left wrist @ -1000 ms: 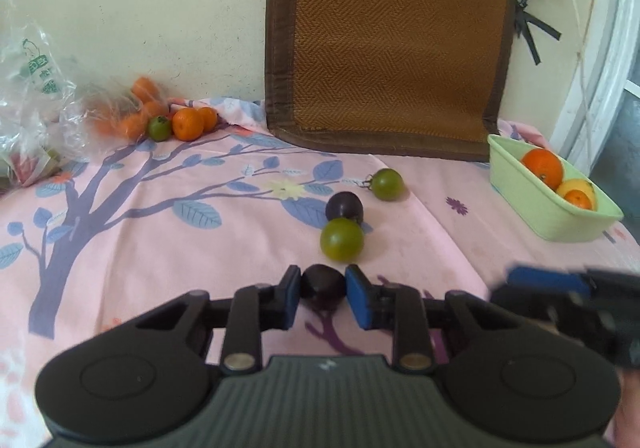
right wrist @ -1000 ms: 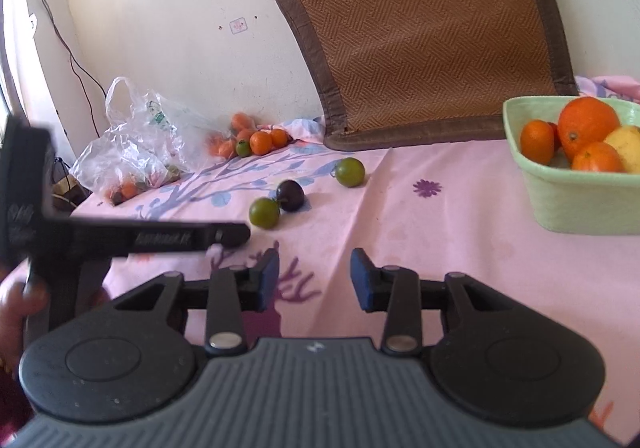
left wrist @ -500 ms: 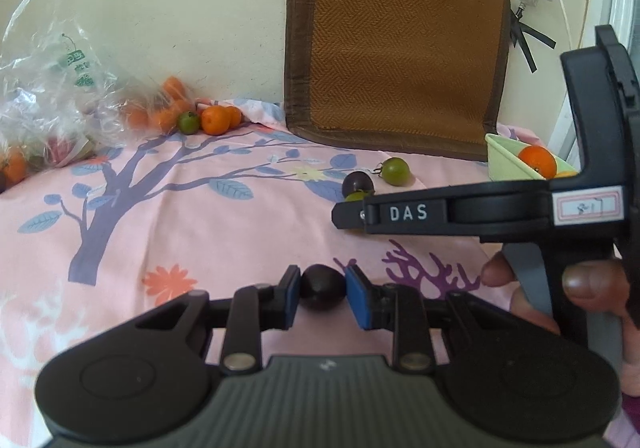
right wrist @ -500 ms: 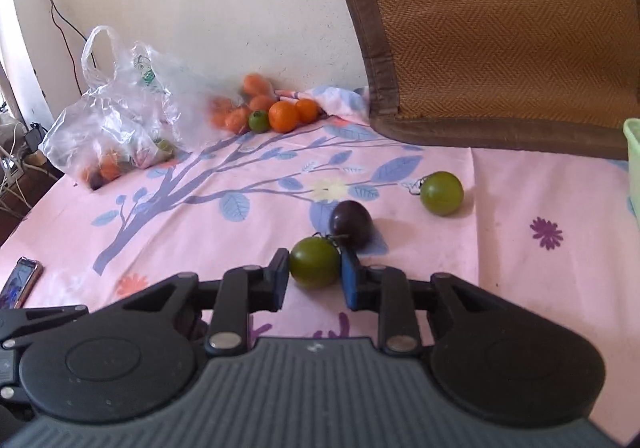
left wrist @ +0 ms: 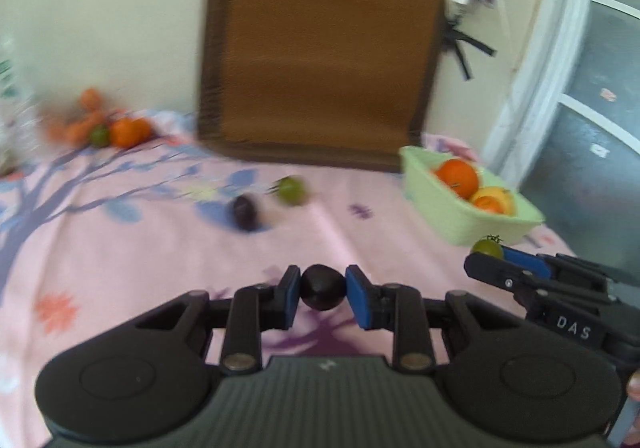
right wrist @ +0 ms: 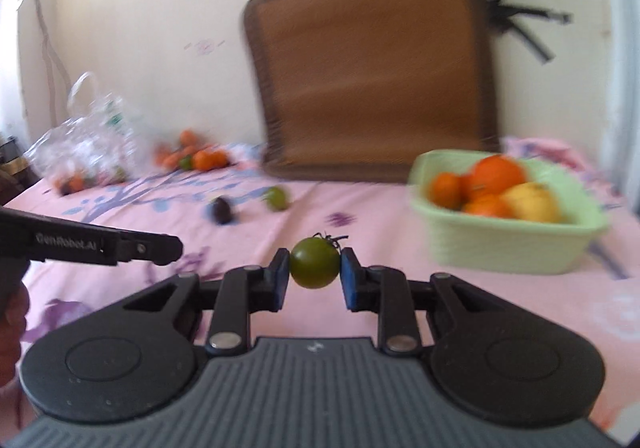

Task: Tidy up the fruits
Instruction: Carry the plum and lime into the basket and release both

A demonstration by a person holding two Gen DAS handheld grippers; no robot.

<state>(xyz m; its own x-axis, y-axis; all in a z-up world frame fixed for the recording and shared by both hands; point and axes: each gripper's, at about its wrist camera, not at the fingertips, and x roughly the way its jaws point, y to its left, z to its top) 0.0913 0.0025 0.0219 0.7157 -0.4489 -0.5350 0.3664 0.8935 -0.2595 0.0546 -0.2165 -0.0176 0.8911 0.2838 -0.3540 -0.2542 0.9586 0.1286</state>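
Pink floral cloth covers the surface; brown woven mat leans upper centre. Green basket of oranges sits right. Left gripper clamps a dark plum; right gripper clamps a green tomato. Loose plum and tomato lie mid-frame, unobstructed.

- Right gripper: blue pads clamped on a green tomato, stem up, held above the cloth.
- Left gripper: dark arm entering from the left edge; its jaws not visible.
- Pink floral cloth: covers the surface.
- Green basket: right side, holding oranges and a yellow fruit.
- Dark plum and green fruit: loose on the cloth, near each other.
- Brown woven mat: leaning on the wall.
- Clear plastic bag: far left; orange fruit pile beside it.
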